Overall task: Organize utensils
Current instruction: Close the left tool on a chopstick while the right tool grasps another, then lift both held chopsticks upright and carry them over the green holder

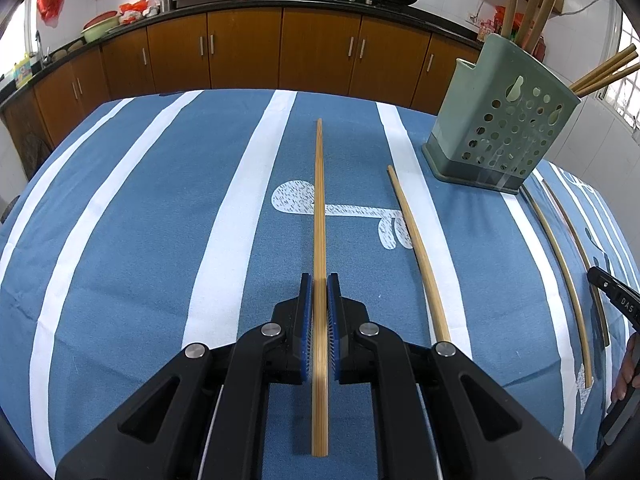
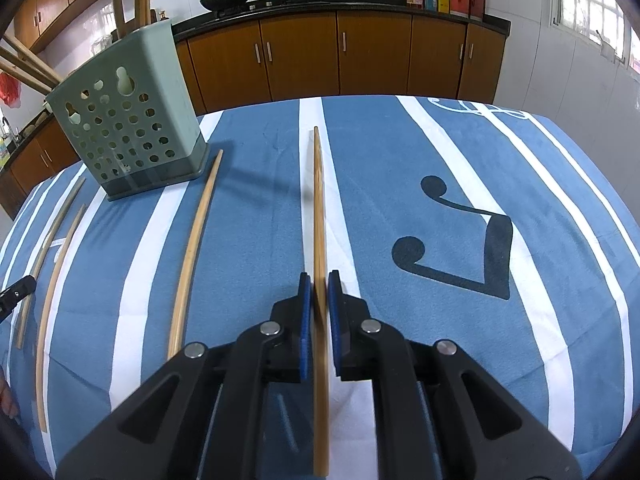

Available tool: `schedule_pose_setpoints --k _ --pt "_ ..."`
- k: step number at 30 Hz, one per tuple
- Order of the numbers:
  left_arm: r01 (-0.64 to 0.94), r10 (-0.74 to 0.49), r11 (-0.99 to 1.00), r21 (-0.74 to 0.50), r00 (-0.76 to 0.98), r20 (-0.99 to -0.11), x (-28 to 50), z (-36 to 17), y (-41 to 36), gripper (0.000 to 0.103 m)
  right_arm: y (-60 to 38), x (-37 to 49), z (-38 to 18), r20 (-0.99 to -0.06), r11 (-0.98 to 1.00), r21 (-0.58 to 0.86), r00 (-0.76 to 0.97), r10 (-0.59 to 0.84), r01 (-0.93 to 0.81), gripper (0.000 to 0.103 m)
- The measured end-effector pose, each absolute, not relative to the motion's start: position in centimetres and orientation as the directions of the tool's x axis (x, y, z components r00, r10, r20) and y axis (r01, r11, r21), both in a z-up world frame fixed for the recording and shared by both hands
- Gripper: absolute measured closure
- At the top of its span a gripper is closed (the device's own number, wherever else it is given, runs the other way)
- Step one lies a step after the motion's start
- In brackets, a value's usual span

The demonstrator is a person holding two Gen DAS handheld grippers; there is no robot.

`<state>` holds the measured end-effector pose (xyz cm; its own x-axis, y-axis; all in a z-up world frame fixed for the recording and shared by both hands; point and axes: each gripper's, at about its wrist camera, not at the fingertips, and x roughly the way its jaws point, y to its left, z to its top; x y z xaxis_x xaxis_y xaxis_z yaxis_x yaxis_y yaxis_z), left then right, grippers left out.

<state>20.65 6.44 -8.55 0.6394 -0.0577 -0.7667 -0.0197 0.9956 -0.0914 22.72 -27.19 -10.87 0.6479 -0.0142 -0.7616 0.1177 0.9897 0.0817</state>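
Both hand-held grippers are working over a tabletop covered in a blue-and-white striped cloth. The left hand-held gripper is straddling a bamboo chopstick; its blue pads are standing nearly closed against the stick, though firm contact cannot be confirmed and the stick may be resting on the cloth. The right hand-held gripper is likewise closing on a second chopstick, which is casting a separate shadow and so appears to be raised. A green perforated holder is standing toward the far edge of the tabletop, between the two hand-held grippers, and is already carrying several sticks. Three loose chopsticks are lying on the cloth near it.

Judged step: securing each stick for transfer to the holder. To do it well, each stick should be gripped firmly, tipped upright, and lowered tip-first into the holder's open top without nudging its rim.
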Motion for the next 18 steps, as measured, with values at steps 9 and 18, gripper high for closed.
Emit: schedule_pose_setpoints --k 9,18 --pt "0.001 -0.042 0.999 -0.053 0.636 -0.771 19.8 -8.5 6.0 0.095 -27.3 22.5 -10.8 -0.761 0.989 0.094 0.649 -0.003 0.116 0.094" --pt "0.017 -0.061 0.998 -0.065 0.633 -0.772 19.2 -7.6 6.4 0.096 -28.0 21.0 -8.4 -0.711 0.988 0.118 0.703 0.013 0.100 0.095"
